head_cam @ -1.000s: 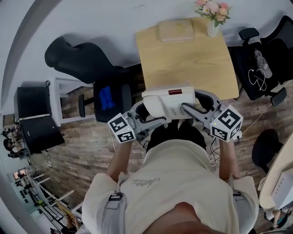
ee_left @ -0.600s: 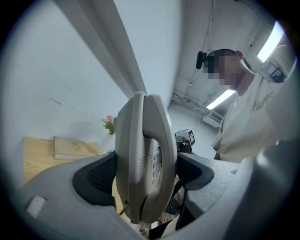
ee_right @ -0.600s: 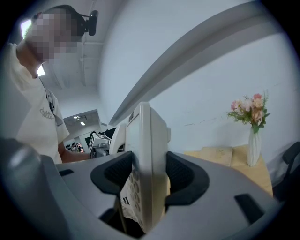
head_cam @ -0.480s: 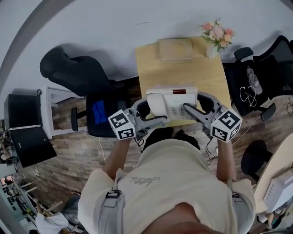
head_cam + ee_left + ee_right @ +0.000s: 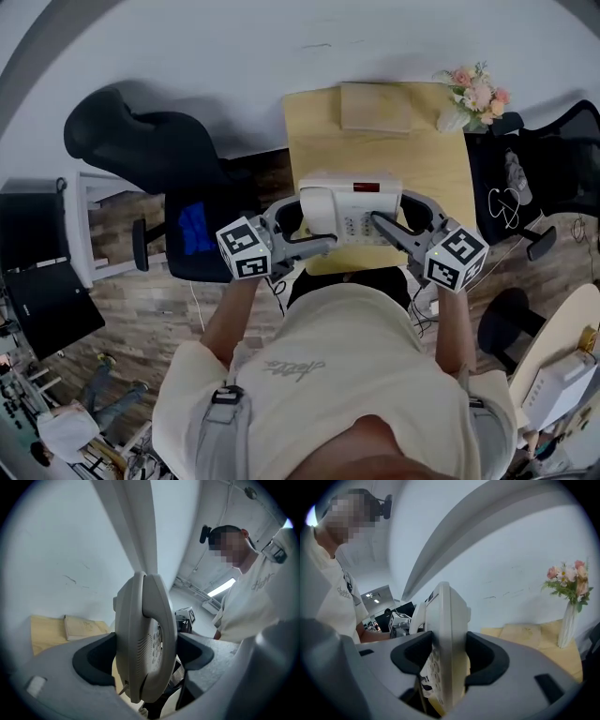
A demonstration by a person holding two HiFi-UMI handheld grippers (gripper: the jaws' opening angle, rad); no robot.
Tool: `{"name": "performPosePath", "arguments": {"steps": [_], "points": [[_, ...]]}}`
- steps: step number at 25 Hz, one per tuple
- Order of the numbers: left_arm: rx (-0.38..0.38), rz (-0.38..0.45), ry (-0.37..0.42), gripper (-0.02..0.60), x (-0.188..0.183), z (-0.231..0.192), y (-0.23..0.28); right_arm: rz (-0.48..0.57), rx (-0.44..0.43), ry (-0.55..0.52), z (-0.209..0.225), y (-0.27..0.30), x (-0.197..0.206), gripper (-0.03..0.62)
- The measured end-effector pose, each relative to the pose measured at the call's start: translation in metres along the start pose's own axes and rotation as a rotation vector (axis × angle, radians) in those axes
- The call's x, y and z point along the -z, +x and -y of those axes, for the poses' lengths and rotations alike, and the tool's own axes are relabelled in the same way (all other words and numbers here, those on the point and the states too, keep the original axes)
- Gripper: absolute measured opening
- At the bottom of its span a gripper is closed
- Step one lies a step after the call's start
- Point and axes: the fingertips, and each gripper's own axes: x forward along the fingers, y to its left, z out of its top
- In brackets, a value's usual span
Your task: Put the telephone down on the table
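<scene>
You have the telephone (image 5: pixel 350 208) clamped from both sides, and it sits level between the two grippers, in front of your chest and over the near edge of the bench (image 5: pixel 441 169). The left gripper (image 5: pixel 305 227) has taken the handset end: in the left gripper view its dark fingers (image 5: pixel 96 658) are pressed against either face of the cream casing, opened only as wide as the phone is thick. The right gripper (image 5: pixel 394 216) holds the keypad end the same way, its fingers (image 5: pixel 487 660) tight on the body, with the buttons showing on the side turned toward you. The head view does not show whether the phone's underside touches the bench top. At the bench's far edge, against the wall, lie a flat tan book (image 5: pixel 375 106) and, at the right corner, a vase of pink flowers (image 5: pixel 473 94). A black chair (image 5: pixel 141 141) stands left of the bench.
</scene>
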Motion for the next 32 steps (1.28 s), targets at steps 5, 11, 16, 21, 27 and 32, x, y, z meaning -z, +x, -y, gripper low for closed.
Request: {"name": "performPosePath", "arguments": {"steps": [5,11,16,21,27,32], "points": [[-0.001,-0.003,-0.035,0.387,0.007,-0.018,-0.009,-0.039,-0.010,0.028,0.006,0.020,0.008,0.212],[-0.044,0.009,-0.080,0.386,0.022,-0.032,0.004,-0.079,-0.041,0.055,0.027,0.024,0.022,0.212],[-0.087,-0.006,-0.131,0.386,0.040,-0.030,0.014,-0.126,-0.095,0.086,0.038,0.020,0.040,0.212],[-0.153,0.014,-0.188,0.385,0.055,-0.039,0.021,-0.152,-0.154,0.086,0.053,0.027,0.050,0.212],[-0.213,0.021,-0.180,0.386,0.046,-0.054,0.023,-0.142,-0.217,0.084,0.066,0.040,0.042,0.212],[-0.215,0.013,-0.171,0.387,0.033,-0.075,0.029,-0.117,-0.220,0.102,0.085,0.051,0.034,0.212]]}}
